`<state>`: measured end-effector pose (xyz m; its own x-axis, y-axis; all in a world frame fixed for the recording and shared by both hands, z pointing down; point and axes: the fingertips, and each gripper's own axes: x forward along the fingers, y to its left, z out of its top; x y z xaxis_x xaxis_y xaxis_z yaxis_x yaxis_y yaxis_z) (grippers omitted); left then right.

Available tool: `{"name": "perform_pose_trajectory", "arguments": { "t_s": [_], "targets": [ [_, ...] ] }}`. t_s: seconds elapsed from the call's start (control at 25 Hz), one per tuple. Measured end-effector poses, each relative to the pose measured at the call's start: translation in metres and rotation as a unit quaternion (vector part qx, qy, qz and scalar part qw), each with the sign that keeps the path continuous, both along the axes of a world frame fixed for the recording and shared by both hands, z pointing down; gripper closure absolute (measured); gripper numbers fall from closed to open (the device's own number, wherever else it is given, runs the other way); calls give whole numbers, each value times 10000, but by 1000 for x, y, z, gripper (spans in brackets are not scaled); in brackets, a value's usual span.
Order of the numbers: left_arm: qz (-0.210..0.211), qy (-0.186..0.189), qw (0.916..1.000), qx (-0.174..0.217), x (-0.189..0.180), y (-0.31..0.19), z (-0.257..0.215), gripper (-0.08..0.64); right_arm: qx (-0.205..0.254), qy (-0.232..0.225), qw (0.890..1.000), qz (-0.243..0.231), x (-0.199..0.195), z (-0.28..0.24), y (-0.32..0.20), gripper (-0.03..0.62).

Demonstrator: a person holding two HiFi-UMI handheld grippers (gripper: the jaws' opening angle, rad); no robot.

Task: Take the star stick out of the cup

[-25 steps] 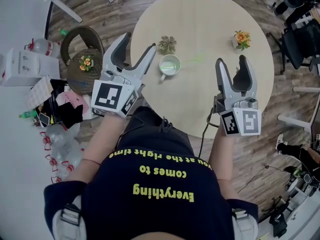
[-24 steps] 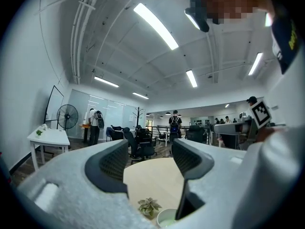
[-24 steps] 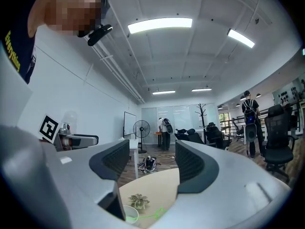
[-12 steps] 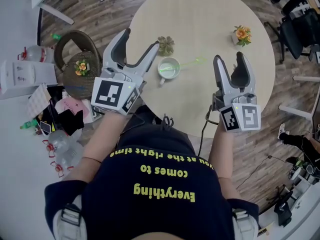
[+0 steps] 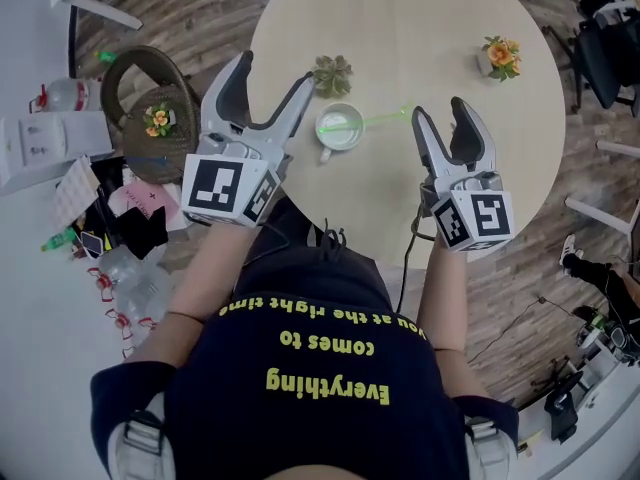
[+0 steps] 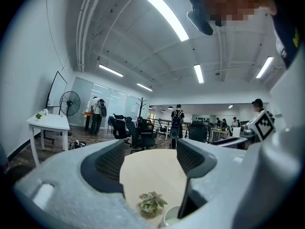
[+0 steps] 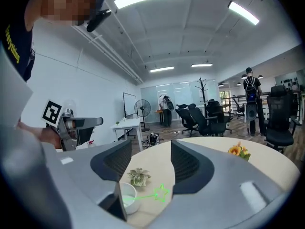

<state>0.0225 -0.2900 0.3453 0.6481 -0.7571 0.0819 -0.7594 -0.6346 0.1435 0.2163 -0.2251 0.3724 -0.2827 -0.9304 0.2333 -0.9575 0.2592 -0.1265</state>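
Just ahead of the right gripper (image 5: 439,108), a bit to its left, the star stick (image 5: 382,121) was spotted in the cup (image 5: 339,128). Its lower end was down inside and the green star end was poked out over the rim toward that gripper's side. The right gripper's 2 jaws were caught closing but were wide apart, and nothing was gripped. In the right gripper view the star was framed in the gap between the jaws, though it was further out over the table (image 5: 400,18) and wasn't touched.

The left gripper (image 5: 275,68) was held on the cup's other side, jaws opening and spread wide, with nothing clamped there either. Its right-hand jaw tip was seen just beside a small succulent (image 5: 332,71), which was sat just beyond the cup. In the left gripper view only a bit of the cup's rim was caught, low down by the right-hand jaw, with the succulent showing in the gap. Further out, to the right of the right gripper, a little bunch of orange flowers (image 5: 500,55) was parked near the table's edge. Both grippers were held above the tabletop, well apart, with the cup between them.
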Motion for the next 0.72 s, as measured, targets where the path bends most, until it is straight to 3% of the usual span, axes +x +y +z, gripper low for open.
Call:
{"name": "perform_pose_trajectory", "arguments": {
  "t_s": [0.4, 0.72],
  "targets": [
    [-98, -154, 9996, -225, -3, -6, 26, 215, -723, -463, 9963, -72, 9, 66, -14, 319],
    [-74, -241, 9990, -370, -5, -6, 40, 215, -1060, -493, 9926, -332, 1, 99, -16, 347]
  ]
}}
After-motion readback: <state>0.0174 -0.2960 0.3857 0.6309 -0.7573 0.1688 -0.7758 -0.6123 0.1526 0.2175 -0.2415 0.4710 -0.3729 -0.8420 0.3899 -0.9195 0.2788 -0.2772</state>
